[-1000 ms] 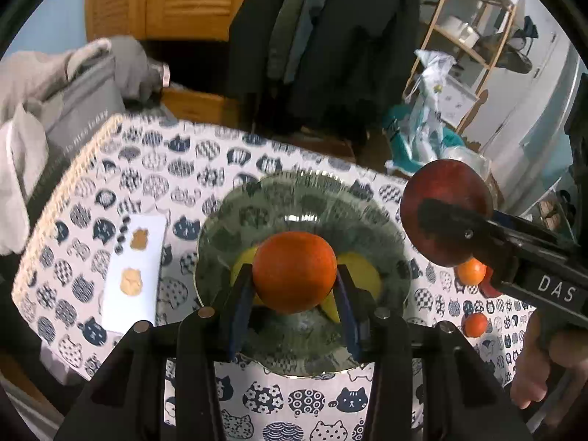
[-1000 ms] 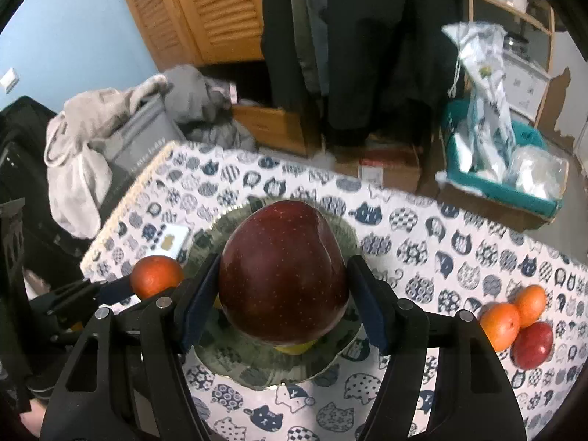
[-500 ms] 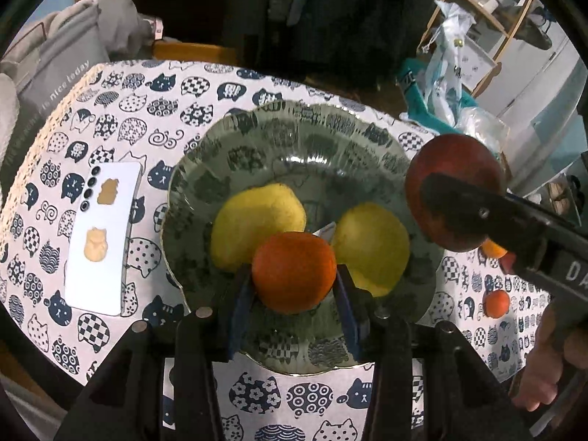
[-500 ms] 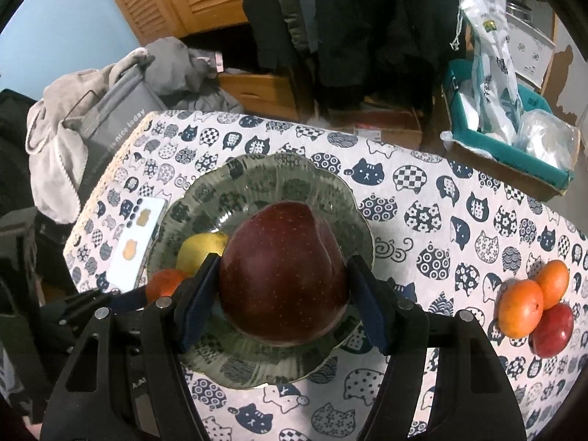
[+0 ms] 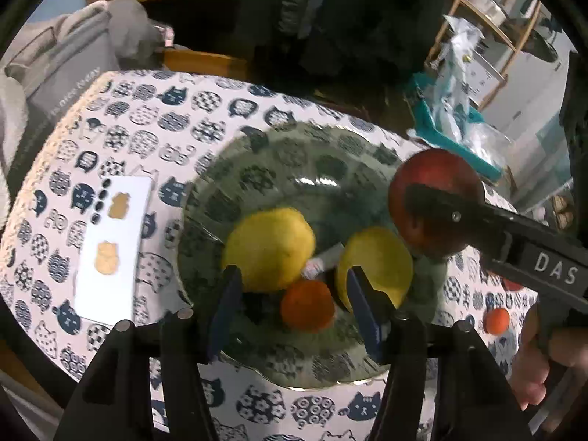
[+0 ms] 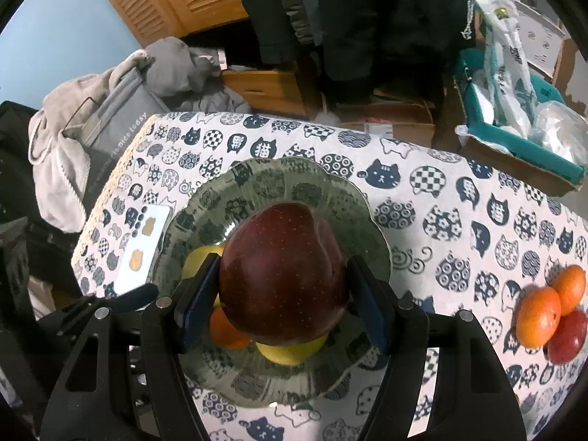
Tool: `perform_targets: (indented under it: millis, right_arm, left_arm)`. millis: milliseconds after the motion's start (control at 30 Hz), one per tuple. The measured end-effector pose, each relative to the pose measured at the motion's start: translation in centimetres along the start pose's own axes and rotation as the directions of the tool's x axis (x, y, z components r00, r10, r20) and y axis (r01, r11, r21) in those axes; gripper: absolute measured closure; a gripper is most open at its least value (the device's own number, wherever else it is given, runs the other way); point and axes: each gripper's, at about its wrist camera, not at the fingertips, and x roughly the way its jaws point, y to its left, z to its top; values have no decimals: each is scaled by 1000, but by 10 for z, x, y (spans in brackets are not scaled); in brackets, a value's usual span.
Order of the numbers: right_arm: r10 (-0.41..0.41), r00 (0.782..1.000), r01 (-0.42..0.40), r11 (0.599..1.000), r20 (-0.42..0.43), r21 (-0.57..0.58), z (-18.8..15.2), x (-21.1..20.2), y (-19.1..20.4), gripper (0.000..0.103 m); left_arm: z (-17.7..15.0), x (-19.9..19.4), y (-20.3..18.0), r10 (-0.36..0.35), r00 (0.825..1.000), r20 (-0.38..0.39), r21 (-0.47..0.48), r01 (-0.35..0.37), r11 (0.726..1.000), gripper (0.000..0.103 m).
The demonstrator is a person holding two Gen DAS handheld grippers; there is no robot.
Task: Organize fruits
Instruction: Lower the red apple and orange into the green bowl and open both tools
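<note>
Fruits sit partly gathered on the green patterned plate [image 5: 279, 169]: two yellow lemons [image 5: 270, 250] and a small orange [image 5: 308, 305] lie together near its front. The orange rests on the plate between the spread fingers of the left gripper [image 5: 294, 294]; its blue pads stand apart on either side, with a clear gap to the left pad, while the right pad is close to the fruit and to the right-hand lemon [image 5: 375, 264] behind it. A small white sticker or wrapper [image 5: 323, 262] shows between the two lemons.

The right gripper [image 6: 283, 290] is clamped on a large dark red apple [image 6: 284, 275], both pads pressed against its sides. It hangs above the plate [image 6: 294, 183], over the lemons and the orange [image 6: 224, 330]. From the left wrist camera, the same apple [image 5: 435, 202] appears over the plate's right rim, with the person's hand [image 5: 540, 360] on the handle.

On the cat-print tablecloth [image 6: 459, 198], well to the right of the plate, two oranges [image 6: 538, 316] and a red apple [image 6: 567, 336] lie touching in a cluster. A white phone [image 5: 114, 246] with cat stickers lies just left of the plate.
</note>
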Motion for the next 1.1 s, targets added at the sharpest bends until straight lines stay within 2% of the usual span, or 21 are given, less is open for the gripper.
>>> perform_targets:
  millis: [467, 733, 933, 1033, 1100]
  right_arm:
    - [-12, 997, 9, 999, -74, -37, 20, 51, 12, 33]
    - [-30, 991, 19, 996, -133, -82, 21, 75, 23, 33]
    - [-33, 983, 21, 998, -181, -67, 19, 90, 20, 32]
    - [-18, 987, 9, 998, -158, -62, 22, 86, 20, 31]
    - [-17, 989, 7, 998, -148, -65, 25, 82, 22, 24]
  left_arm:
    - [27, 1, 49, 74, 996, 53, -134, -66, 989, 41]
    - [32, 8, 63, 99, 994, 47, -157, -90, 983, 41]
    - [32, 11, 67, 97, 995, 34, -169, -90, 981, 41]
    - [32, 12, 67, 102, 994, 31, -166, -96, 982, 41]
    - [32, 12, 68, 101, 994, 29, -170, -95, 981, 41]
